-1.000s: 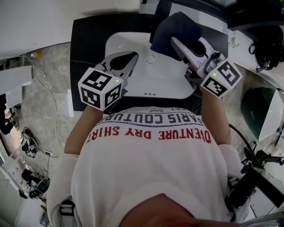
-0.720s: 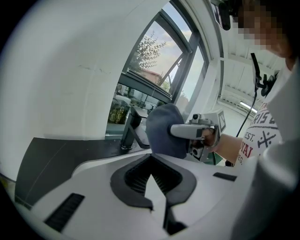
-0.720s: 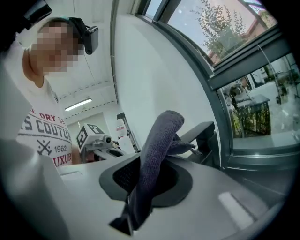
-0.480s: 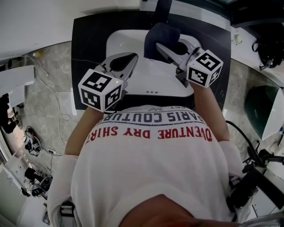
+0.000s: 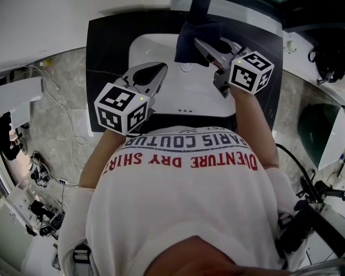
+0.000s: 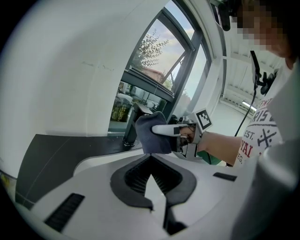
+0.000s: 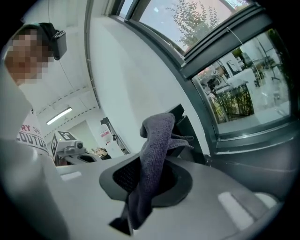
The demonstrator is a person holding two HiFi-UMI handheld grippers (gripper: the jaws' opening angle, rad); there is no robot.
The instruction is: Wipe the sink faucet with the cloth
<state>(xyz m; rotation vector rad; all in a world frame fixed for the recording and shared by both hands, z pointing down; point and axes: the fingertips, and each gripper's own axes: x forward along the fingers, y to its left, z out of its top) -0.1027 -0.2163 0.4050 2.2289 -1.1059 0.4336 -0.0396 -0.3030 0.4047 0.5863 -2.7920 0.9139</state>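
A dark blue cloth (image 5: 193, 39) hangs over the far side of the white sink (image 5: 145, 46), just in front of the dark faucet (image 5: 198, 7). My right gripper (image 5: 206, 49) is shut on the cloth. In the right gripper view the cloth (image 7: 154, 154) rises from the right gripper (image 7: 129, 219) and its upper end covers part of the faucet (image 7: 183, 123). My left gripper (image 5: 157, 73) hovers over the sink's left side, shut with nothing in it. The left gripper view shows the left gripper (image 6: 157, 208), the cloth (image 6: 151, 133) and the faucet (image 6: 131, 127) behind it.
The sink sits in a black counter (image 5: 107, 51) under a window. A round drain (image 5: 186, 67) lies mid-basin. A white wall runs to the left; floor with cables (image 5: 64, 129) and equipment lies on both sides. The person's body fills the lower head view.
My right gripper has carried the cloth from the sink's right side leftward and farther back, up to the faucet. The left gripper has stayed put.
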